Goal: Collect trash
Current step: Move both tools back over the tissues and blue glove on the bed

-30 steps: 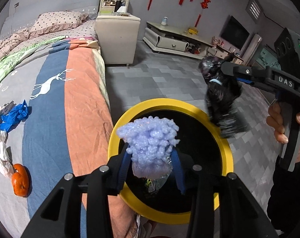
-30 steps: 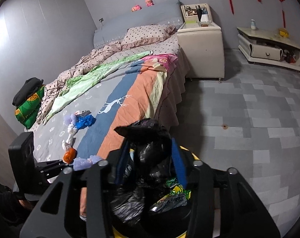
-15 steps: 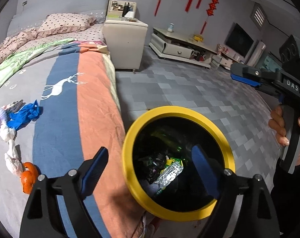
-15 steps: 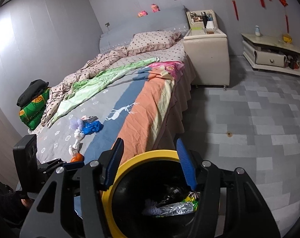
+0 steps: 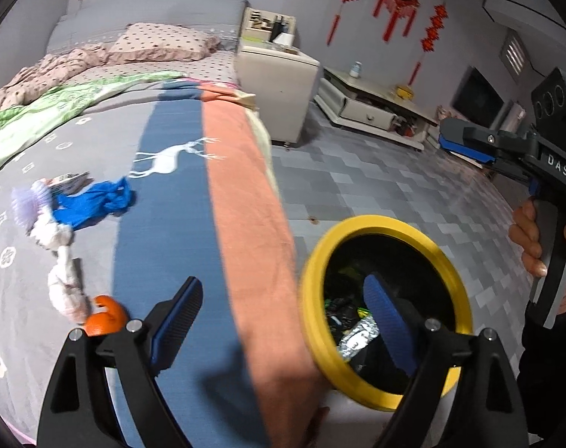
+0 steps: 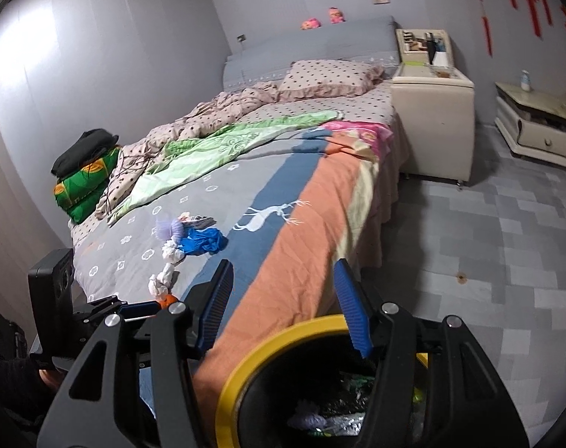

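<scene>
While both hand-held grippers [image 5: 279,317] [image 6: 283,298] gape empty, bed [image 5: 245,231] edge crowds the bin [image 5: 447,257].

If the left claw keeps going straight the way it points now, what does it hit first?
Most likely the bedspread, on its blue and orange stripes near the bed's edge. The left claw is open and empty; the yellow-rimmed bin sits off to its right. Depth is uncertain.

The bed [image 6: 268,171] is the landmark. A trash bin [image 5: 385,300] stands on the floor just beside its near edge, with wrappers [image 5: 357,336] inside. On the bed's cover lie a crumpled glove [image 6: 202,240], twisted tissues [image 6: 167,267] nearer than it, and a tangerine [image 5: 105,317] nearest. A pillow [image 6: 327,76] lies at the bed's far end; a nightstand [image 6: 432,127] stands right of it.
</scene>
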Tool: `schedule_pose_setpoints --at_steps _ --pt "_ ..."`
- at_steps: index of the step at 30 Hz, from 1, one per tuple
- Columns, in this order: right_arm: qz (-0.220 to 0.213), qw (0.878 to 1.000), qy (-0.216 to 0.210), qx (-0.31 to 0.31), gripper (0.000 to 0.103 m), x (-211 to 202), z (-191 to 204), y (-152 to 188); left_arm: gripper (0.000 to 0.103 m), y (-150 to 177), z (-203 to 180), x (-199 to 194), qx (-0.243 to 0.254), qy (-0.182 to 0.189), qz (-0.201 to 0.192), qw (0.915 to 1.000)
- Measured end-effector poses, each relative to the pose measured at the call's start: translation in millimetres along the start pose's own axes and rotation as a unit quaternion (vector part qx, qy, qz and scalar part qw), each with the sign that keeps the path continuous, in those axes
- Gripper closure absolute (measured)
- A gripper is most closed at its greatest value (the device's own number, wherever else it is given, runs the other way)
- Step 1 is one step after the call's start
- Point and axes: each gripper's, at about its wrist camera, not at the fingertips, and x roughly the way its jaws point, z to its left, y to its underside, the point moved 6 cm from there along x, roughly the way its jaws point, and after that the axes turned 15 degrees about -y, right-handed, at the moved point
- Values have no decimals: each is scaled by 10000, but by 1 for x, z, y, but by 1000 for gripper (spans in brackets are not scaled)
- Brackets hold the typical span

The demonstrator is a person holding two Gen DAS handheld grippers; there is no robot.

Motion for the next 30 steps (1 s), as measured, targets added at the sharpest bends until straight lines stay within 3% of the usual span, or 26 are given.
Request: schedule_pose_setpoints --at_steps 15,30 --pt "620 9948 -372 -722 49 139 42 -25 17 -11 130 7 -784 -963 -112 9922" --pt "1630 9788 -563 -1108 49 295 52 -15 17 -19 240 67 -1591 -1634 243 9733"
